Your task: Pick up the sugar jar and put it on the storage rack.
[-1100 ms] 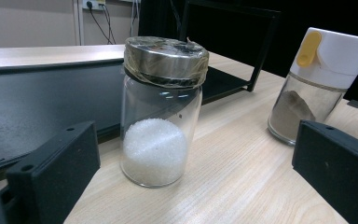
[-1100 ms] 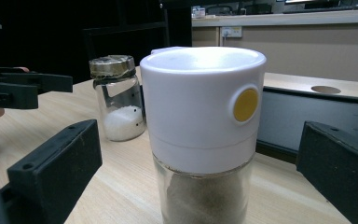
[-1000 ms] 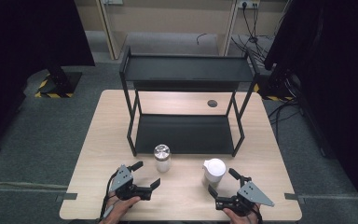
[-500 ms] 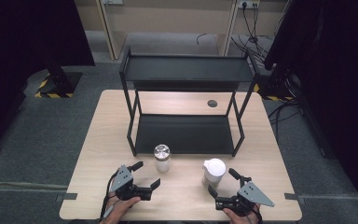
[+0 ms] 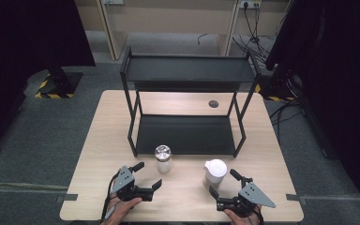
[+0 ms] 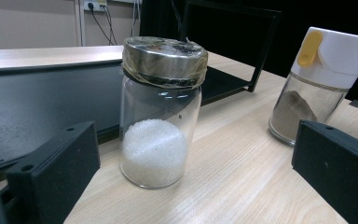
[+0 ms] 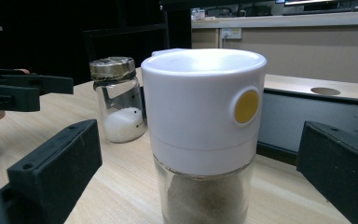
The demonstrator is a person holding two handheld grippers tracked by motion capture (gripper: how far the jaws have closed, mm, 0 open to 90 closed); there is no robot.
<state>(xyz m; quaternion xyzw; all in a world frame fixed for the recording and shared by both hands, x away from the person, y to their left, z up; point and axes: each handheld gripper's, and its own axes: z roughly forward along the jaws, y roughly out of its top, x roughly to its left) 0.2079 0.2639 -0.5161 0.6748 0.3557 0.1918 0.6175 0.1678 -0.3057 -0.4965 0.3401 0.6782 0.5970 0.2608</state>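
Observation:
A glass jar (image 5: 163,159) with a metal lid and white grains stands on the table in front of the black shelf (image 5: 185,75). In the left gripper view the jar (image 6: 159,112) rises just ahead of my open jaws. My left gripper (image 5: 147,175) sits open just near-left of it. A white-capped shaker (image 5: 215,170) with brown powder stands to the right; up close, the shaker (image 7: 204,135) fills the gap ahead of my open right gripper (image 5: 224,182). Neither gripper holds anything.
The two-tier black shelf has a lower tray (image 5: 185,134) right behind both jars. A round cable hole (image 5: 213,103) lies in the wooden table (image 5: 98,140) behind the shelf. A person's hands hold both grippers at the near edge.

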